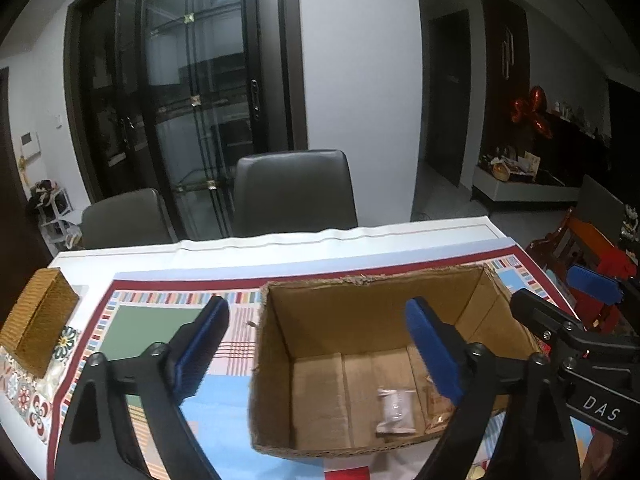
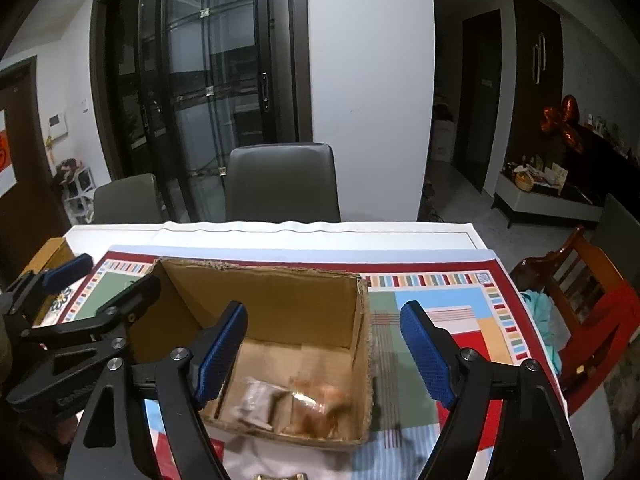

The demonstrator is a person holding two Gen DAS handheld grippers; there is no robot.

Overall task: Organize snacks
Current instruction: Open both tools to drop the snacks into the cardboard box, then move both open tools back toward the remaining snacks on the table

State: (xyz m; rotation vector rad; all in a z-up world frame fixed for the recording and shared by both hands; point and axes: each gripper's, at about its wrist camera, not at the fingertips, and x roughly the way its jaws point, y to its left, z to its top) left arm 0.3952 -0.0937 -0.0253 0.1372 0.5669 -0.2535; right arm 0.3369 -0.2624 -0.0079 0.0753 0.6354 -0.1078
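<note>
An open cardboard box [image 1: 372, 360] stands on a table covered by a patterned tablecloth [image 1: 160, 320]. Two snack packets lie on the box floor at its near right: a pale wrapped packet [image 1: 394, 410] and, just to its right, an orange-brown packet [image 2: 320, 404], which appears blurred in the right wrist view.

The left gripper [image 1: 316, 344] hovers over the near left rim of the box. Its jaws are spread wide and nothing is between the pads. The right gripper [image 2: 328, 352] hovers over the near right rim of the box. Its jaws are likewise released and empty.

A woven basket [image 1: 38, 320] sits at the left edge of the table, well apart from the box. Two grey chairs [image 1: 294, 192] stand at the far side of the table.
</note>
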